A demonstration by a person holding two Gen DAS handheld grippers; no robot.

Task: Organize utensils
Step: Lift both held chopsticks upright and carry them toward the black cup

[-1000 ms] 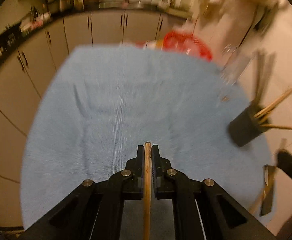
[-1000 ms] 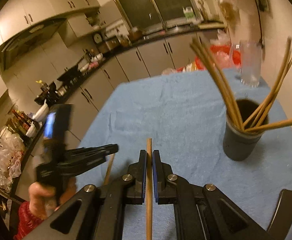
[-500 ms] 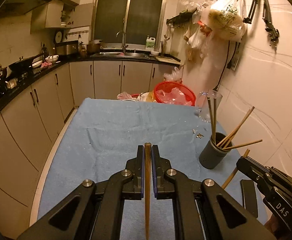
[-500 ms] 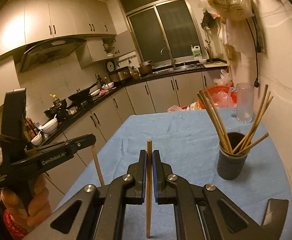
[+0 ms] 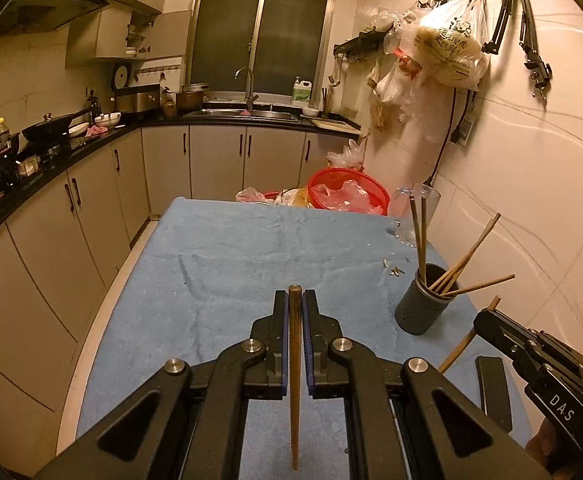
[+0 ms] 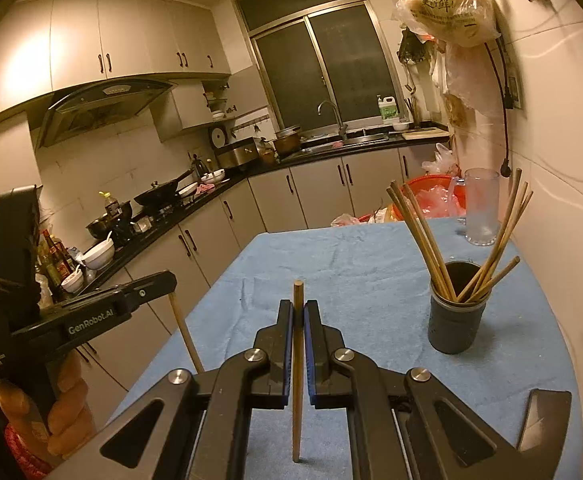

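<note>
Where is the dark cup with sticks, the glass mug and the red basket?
dark cup [image 6: 455,328], right wrist view, front wall.
glass mug [image 6: 481,208], right wrist view, side.
red basket [image 5: 345,194], left wrist view, inside wall.

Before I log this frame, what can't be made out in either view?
- Holder: its inside is dark in both views, so the chopsticks' lower ends are hidden.
- Left chopstick: whether its lower tip touches the cloth cannot be told; same for the right chopstick.
- Small bits on the cloth near the glass: too small to identify.
- Dark flat object: unidentifiable in the left view, and cut off by the frame edge in the right view.
</note>
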